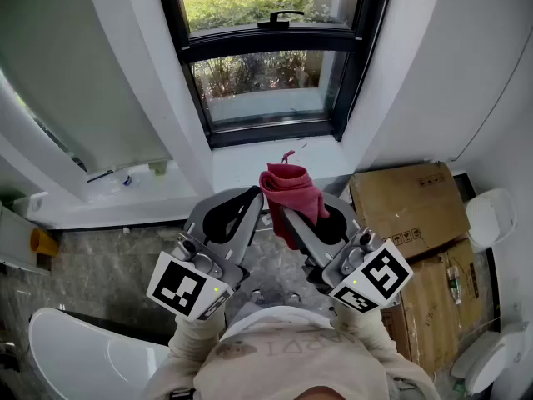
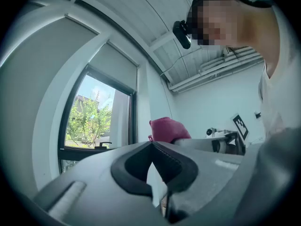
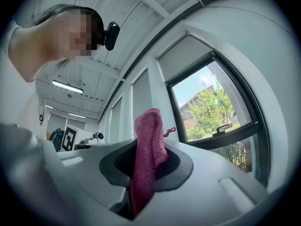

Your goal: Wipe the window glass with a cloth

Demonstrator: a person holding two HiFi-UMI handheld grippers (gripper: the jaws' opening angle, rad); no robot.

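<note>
Item 1: right hand-held gripper (image 1: 289, 217), just right of centre in the head view. Jaws closed on the cloth (image 1: 291, 192), a pink-red knit. The folded bulk stands above the jaw tips, a short loop sticks out at its top, and a tail hangs down between the pads.

Item 2: left hand-held gripper (image 1: 248, 202), close beside the right one at its 9 o'clock. Jaw tips meet and nothing is held. The cloth shows just beyond them, towards 1 o'clock in the left gripper view.

Item 3: window glass (image 1: 266, 86), at 12 o'clock in the head view. It has a black frame, a black handle (image 1: 279, 19) on the upper sash, and green shrubs outside. The cloth is held short of the pane, over the white sill (image 1: 237, 169), apart from the glass.

Item 4: cardboard boxes (image 1: 408, 207), at 3 to 4 o'clock on the floor, brown and flattened or stacked.

Item 5: white rounded fixture (image 1: 79, 352), at 8 o'clock, possibly a toilet or basin; the edge of the picture cuts it off
</note>
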